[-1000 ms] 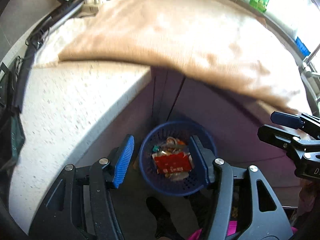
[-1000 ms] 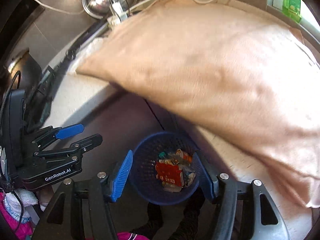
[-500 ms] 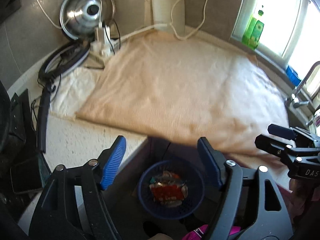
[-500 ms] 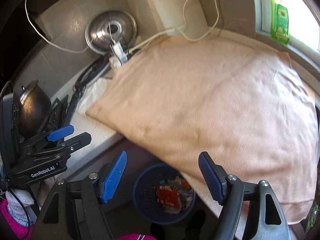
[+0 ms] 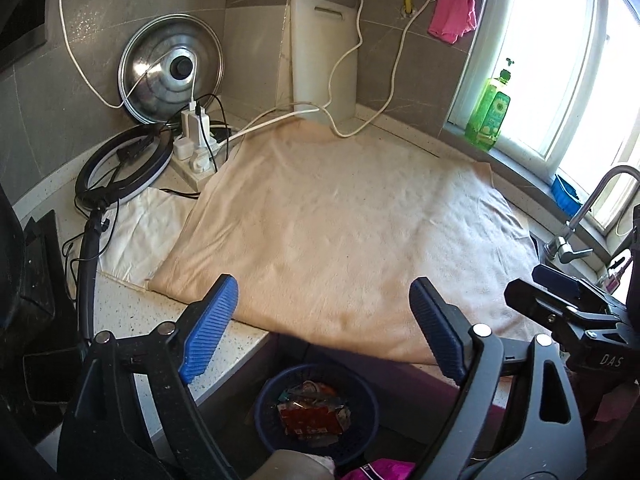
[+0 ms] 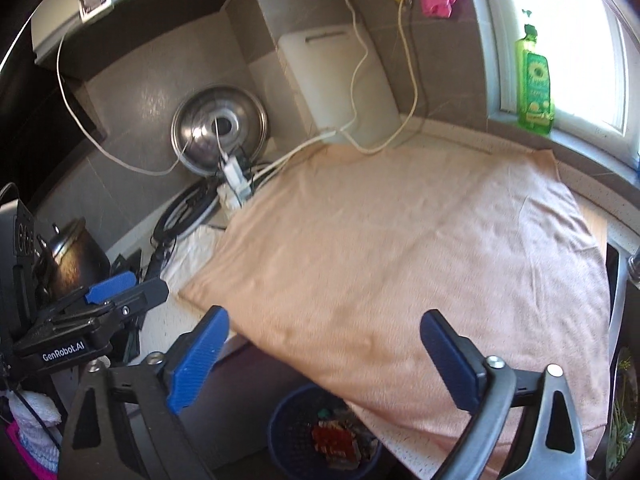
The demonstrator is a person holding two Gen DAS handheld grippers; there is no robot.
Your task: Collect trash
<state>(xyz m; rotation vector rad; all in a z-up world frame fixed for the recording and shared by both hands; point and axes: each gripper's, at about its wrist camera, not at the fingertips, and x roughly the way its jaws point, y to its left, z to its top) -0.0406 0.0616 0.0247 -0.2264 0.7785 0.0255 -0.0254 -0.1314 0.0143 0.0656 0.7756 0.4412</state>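
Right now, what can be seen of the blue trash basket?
The blue trash basket is round and looks like perforated plastic. It stands upright below the counter edge, under the overhanging beige towel. Crumpled wrappers fill its bottom, a red one on top. The right wrist view hides part of its rim behind the towel. Neither claw touches it.

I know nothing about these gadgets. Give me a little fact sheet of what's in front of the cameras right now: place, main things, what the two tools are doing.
Place: kitchen counter under a window
Cover: beige towel spread across the counter
Trash: wrappers in a blue basket on the floor below the counter edge
Left gripper: fingers opening, nothing between them
Right gripper: fingers opening, nothing between them
Against the wall: pot lid, white cutting board
Windowsill: green bottle
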